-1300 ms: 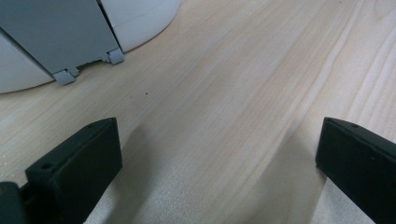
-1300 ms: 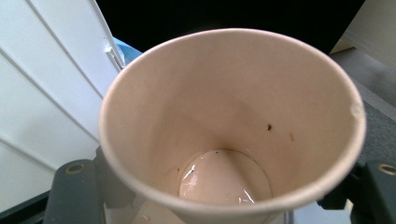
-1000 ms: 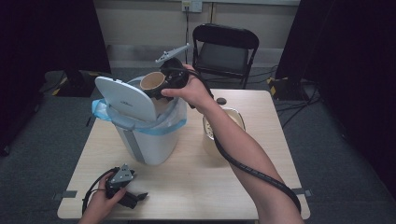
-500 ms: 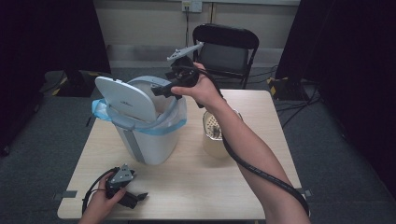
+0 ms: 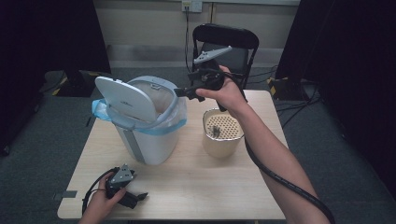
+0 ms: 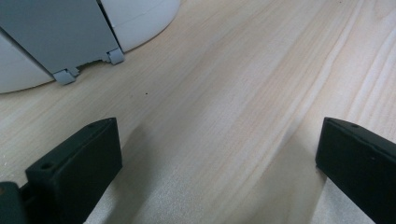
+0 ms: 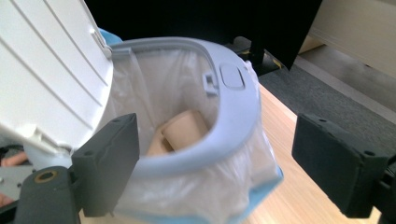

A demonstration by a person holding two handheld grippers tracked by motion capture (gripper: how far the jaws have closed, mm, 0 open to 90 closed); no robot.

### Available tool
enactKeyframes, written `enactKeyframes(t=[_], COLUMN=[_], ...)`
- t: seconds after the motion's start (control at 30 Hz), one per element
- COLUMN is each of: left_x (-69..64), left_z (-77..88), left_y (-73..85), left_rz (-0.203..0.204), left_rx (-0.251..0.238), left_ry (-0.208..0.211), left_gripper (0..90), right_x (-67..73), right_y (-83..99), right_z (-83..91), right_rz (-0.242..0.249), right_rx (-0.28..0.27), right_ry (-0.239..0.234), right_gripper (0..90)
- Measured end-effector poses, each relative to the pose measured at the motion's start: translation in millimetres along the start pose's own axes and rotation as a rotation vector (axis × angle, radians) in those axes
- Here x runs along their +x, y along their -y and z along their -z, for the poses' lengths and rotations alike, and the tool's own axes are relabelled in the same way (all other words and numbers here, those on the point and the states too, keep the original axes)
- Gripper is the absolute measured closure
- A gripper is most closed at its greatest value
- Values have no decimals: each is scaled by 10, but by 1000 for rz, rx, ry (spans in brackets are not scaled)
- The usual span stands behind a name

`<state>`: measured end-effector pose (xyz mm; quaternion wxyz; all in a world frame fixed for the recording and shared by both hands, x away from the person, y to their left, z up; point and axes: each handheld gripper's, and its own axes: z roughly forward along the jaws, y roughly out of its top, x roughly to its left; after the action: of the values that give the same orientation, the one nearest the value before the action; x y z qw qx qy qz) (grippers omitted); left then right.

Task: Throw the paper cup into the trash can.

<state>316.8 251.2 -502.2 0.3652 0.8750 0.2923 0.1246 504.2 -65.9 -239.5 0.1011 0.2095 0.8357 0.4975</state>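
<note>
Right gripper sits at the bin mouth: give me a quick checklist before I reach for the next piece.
1. Right gripper empty, jaws apart, just been opening: ok.
2. Paper cup lying inside the bin liner: ok.
3. Trash bin lid raised: ok.
4. Beige perforated container upright beside the bin, something small lying in it: cannot tell what.
5. Left gripper open, low over the table, holding nothing: ok.

High view down over the table (image 5: 196, 186); gripper views close, both sharing the bin (image 5: 149, 140) with it.
</note>
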Motion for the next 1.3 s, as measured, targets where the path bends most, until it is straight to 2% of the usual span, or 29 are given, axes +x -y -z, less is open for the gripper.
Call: enactKeyframes(t=[0.17, 0.47, 0.97, 1.3], left_x=[0, 0, -1, -5], left_z=[0, 1, -1, -3], left_y=[0, -1, 0, 1], left_rz=[0, 0, 0, 7], left_rx=[0, 2, 0, -2], left_ry=[0, -1, -2, 0], left_gripper=[0, 0, 0, 0], right_x=[-47, -92, -111, -113], right_y=[135, 344, 749, 955], right_z=[149, 340, 525, 649], right_rz=[-17, -25, -49, -61], right_rx=[-17, -5, 12, 26], right_ry=[3, 19, 24, 30], right_gripper=[145, 144, 145, 145])
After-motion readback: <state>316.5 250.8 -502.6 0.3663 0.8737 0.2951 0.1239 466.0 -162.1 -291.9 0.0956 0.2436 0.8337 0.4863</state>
